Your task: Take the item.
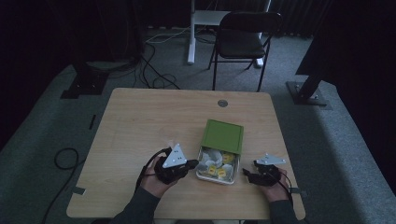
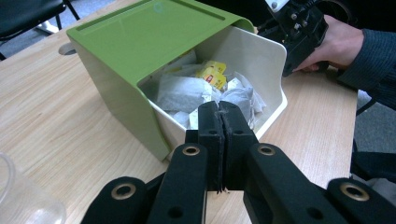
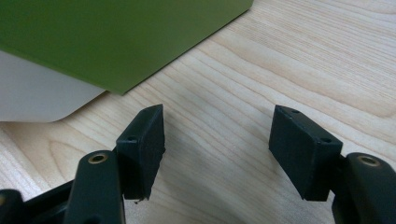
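Note:
A white box with a green lid slid back lies right of the table's middle. Its near end is uncovered and holds several tea bags, some with yellow tags. My left gripper sits just left of that end. In the left gripper view the left gripper is shut with nothing seen between its jaws, its tip right at the box's rim in front of the tea bags. My right gripper rests right of the box. It stands open over bare wood beside the lid.
A clear plastic container stands on the table near my left gripper. The tabletop has a round grommet at its far side. Beyond the table are a black chair, a white desk leg and cables on the carpet.

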Motion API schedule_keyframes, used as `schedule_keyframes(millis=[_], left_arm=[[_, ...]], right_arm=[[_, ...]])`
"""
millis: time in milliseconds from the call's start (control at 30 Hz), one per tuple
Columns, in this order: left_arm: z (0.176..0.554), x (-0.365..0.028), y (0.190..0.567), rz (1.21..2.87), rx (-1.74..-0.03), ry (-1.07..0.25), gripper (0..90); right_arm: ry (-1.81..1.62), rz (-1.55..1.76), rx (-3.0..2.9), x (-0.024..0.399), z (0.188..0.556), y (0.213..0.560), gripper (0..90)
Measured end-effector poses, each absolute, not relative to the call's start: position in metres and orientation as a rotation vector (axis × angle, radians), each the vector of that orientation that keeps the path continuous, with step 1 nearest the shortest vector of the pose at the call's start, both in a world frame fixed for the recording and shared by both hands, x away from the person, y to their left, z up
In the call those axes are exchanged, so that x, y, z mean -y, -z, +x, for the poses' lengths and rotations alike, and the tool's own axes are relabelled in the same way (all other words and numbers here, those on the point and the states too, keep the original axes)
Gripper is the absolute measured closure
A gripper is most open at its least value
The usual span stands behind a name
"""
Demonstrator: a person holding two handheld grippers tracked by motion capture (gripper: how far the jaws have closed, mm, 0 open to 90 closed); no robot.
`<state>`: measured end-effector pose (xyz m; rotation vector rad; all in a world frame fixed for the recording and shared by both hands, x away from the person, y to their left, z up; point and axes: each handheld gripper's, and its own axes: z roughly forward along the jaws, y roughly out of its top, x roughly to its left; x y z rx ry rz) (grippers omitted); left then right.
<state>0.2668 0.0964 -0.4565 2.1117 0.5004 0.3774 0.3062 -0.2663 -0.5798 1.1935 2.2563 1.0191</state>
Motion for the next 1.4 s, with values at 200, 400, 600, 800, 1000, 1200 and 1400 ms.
schedule_keyframes(millis=[200,400,600,800,1000,1200,1400], left_arm=[[0.266,-0.102,0.454,2.103,-0.513,-0.388,89.7],[0.266,-0.11,0.451,2.095,-0.528,-0.407,89.7],[0.268,-0.116,0.449,2.087,-0.543,-0.424,89.7],[0.268,-0.125,0.445,2.074,-0.564,-0.448,89.7],[0.27,-0.131,0.443,2.071,-0.581,-0.463,89.7],[0.272,-0.137,0.441,2.064,-0.592,-0.475,89.7],[0.275,-0.143,0.44,2.054,-0.611,-0.483,89.7]], right_arm=[[-1.02,1.194,-2.256,0.266,0.306,0.58,35.3],[-1.02,1.194,-2.256,0.266,0.307,0.58,35.3],[-1.02,1.194,-2.255,0.266,0.307,0.58,35.3],[-1.02,1.194,-2.255,0.266,0.307,0.58,35.3],[-1.021,1.197,-2.254,0.266,0.307,0.58,35.3],[-1.02,1.196,-2.254,0.266,0.307,0.58,35.2],[-1.02,1.195,-2.254,0.266,0.307,0.58,35.3]])
